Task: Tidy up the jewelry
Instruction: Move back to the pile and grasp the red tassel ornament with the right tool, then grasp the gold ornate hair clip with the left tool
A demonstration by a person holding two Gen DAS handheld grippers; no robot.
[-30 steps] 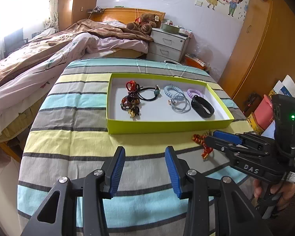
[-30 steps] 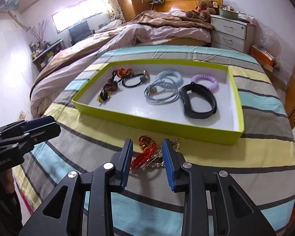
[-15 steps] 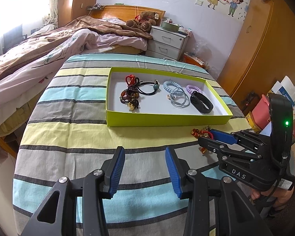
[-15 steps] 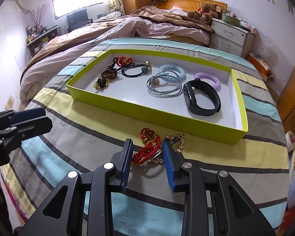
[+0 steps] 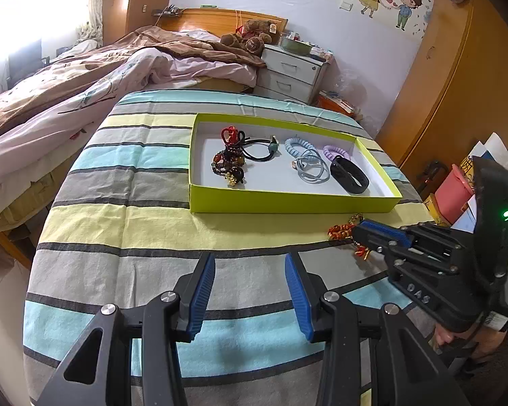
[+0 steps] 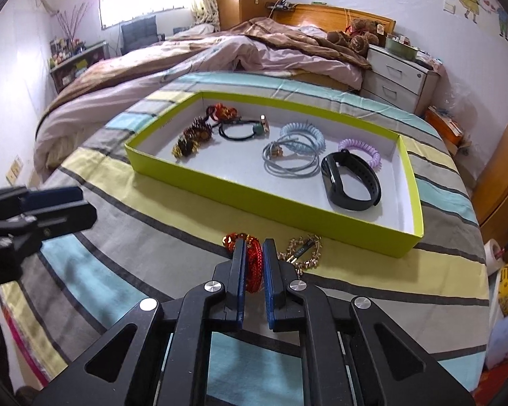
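The left tongs hang released over the striped bench, holding nothing. To their right, the right tongs clench a red beaded bracelet lying just before the green tray. A gold chain touches it and may snag and drag along, or the beads could slip free on lifting.

The tray is lime green outside, white inside — the cloth striped yellow, grey, turquoise. The bracelet looks red, perhaps gold-beaded — blue pads flank it.

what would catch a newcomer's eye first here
Probably the lime-green tray in the middle of the striped bedspread, with hair ties and bracelets laid out inside. Next, just in front of it, the right gripper pinches a red braided bracelet, beside a gold chain.
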